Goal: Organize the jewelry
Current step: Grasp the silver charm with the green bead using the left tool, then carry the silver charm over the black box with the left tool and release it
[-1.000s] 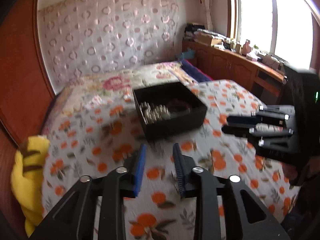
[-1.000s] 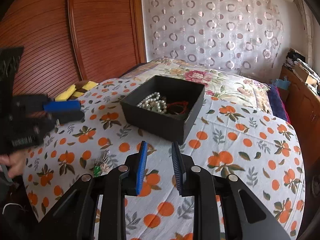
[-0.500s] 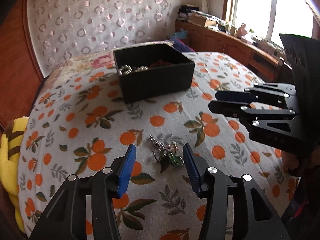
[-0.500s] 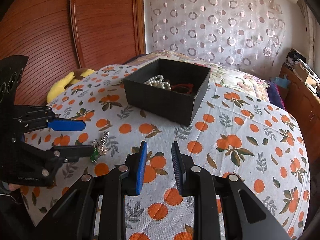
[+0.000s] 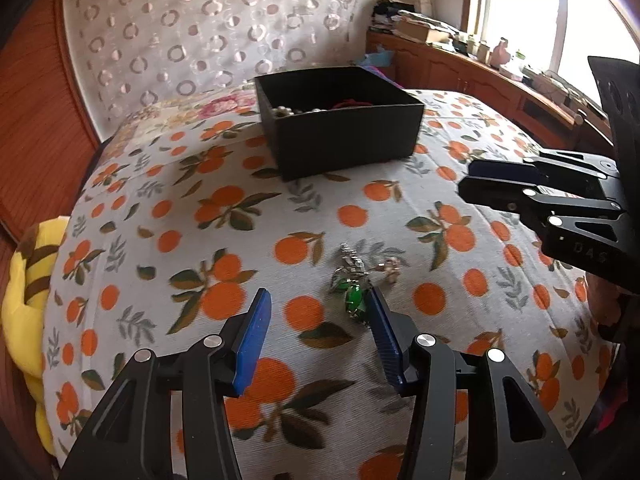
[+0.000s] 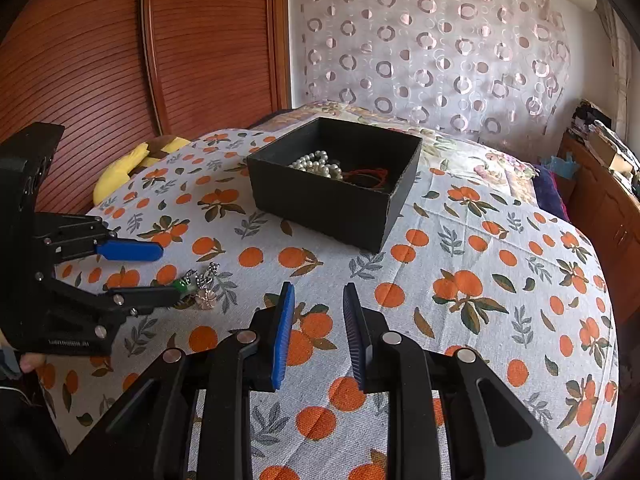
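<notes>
A black box (image 5: 340,132) (image 6: 336,196) stands on the orange-print bedspread and holds a pearl necklace (image 6: 318,164) and a red cord (image 6: 370,176). A silver chain piece with a green stone (image 5: 352,284) (image 6: 192,282) lies on the cloth, with a small pinkish piece (image 5: 390,270) (image 6: 205,300) beside it. My left gripper (image 5: 318,326) (image 6: 156,272) is open, low over the cloth, its right finger next to the green stone. My right gripper (image 6: 316,308) (image 5: 468,184) is open and empty, hovering to the right of the jewelry.
A yellow striped plush (image 5: 24,292) (image 6: 132,160) lies at the bed's left edge by the wooden wardrobe (image 6: 120,60). A wooden cabinet (image 5: 480,76) with clutter runs under the window on the right. A patterned curtain (image 6: 432,48) hangs behind the bed.
My left gripper has dropped lower and closer to the green-stone piece and opened wider. The right gripper has shifted slightly, staying open.
</notes>
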Demonstrator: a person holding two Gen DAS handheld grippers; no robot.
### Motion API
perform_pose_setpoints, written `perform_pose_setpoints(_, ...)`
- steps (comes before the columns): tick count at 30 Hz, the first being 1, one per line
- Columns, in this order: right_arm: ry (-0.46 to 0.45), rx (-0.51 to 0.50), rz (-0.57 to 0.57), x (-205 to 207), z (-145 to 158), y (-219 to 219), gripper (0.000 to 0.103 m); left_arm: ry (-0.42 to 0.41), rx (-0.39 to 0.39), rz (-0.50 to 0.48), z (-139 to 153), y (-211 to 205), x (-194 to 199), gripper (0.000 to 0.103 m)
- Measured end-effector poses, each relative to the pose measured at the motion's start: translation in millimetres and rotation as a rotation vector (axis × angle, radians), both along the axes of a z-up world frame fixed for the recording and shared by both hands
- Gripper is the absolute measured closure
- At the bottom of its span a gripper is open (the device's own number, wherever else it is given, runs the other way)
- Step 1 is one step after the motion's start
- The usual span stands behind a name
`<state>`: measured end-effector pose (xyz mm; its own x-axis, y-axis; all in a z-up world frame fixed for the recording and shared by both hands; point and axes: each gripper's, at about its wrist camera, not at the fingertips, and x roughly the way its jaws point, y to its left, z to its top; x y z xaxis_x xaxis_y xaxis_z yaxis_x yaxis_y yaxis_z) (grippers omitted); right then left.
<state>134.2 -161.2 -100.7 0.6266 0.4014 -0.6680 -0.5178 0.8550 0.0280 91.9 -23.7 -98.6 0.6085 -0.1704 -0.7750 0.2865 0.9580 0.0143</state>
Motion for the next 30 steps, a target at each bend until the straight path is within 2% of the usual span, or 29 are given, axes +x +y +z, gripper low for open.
perform_pose_setpoints(2, 0.002, -0.001, 0.0, 0, 0, -1, 0.076, 0.004, -0.011, -0.001, 0, 3, 1, 0.056)
perform_pose_setpoints(7, 0.003, 0.0, 0.0, 1, 0, -1, 0.076, 0.01, -0.046, -0.022, 0, -1, 5, 0.067)
perform_pose_setpoints(8, 0.003, 0.001, 0.0, 1, -1, 0, 0.076, 0.013, -0.047, -0.023, -1, -3, 6, 0.075)
perform_pose_setpoints(11, 0.003, 0.002, 0.0, 1, 0, 0, 0.076, 0.013, -0.041, -0.023, -2, -6, 8, 0.082)
perform_pose_setpoints(12, 0.004, 0.001, 0.001, 1, 0, 0, 0.076, 0.015, -0.046, -0.026, -2, -5, 8, 0.091)
perform_pose_setpoints(14, 0.008, -0.003, 0.004, 2, -2, 1, 0.076, 0.016, -0.054, -0.024, -1, -3, 7, 0.097)
perform_pose_setpoints(20, 0.011, -0.023, 0.031, -2, -4, 14, 0.076, -0.017, -0.074, 0.016, 7, 13, 4, 0.097)
perform_pose_setpoints(26, 0.041, -0.023, 0.114, -11, -5, 40, 0.076, -0.073, -0.088, 0.054, 25, 31, -1, 0.097)
perform_pose_setpoints(28, 0.047, -0.032, 0.138, -13, -5, 49, 0.064, -0.09, -0.087, 0.064, 30, 36, -3, 0.097)
perform_pose_setpoints(30, 0.053, -0.044, 0.153, -13, -6, 57, 0.064, -0.103, -0.089, 0.07, 35, 40, -4, 0.097)
